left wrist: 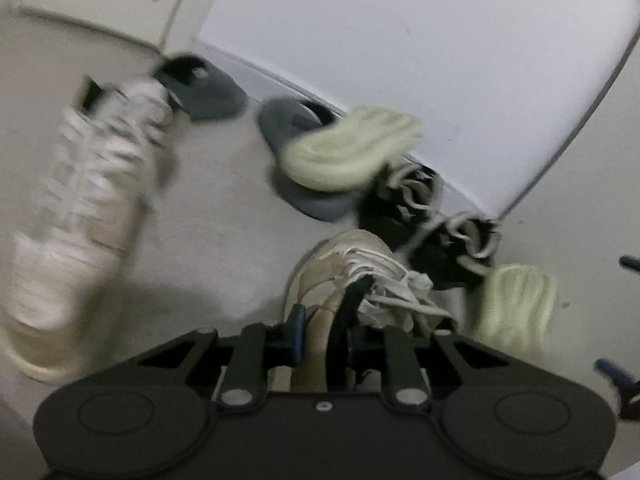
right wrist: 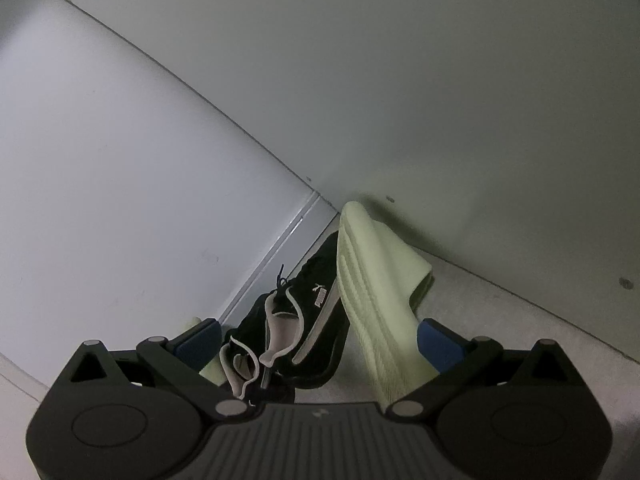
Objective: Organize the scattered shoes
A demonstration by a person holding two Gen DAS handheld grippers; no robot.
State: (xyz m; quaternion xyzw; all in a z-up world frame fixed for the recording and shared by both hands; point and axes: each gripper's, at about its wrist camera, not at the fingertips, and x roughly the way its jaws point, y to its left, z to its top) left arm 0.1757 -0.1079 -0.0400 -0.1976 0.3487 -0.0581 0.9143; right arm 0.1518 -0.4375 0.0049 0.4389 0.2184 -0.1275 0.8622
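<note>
Beige sneaker is pinched at its collar by the left tool. Right tool stands spread, black sneaker and pale green slide lying between its fingers on the floor.

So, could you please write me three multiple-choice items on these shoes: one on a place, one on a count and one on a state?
1. What lies partly on one grey slipper?
A. a pale green slipper
B. a red boot
C. a brown sandal

2. How many grey slippers show in the left wrist view?
A. one
B. two
C. four

3. The left gripper has its jaws:
A. wide open on nothing
B. shut on a beige sneaker
C. shut on a grey slipper

Answers:
1 A, its green sole overlaps the grey one.
2 B, the other grey slipper sits further left.
3 B, both pads pinch the sneaker's collar.
</note>
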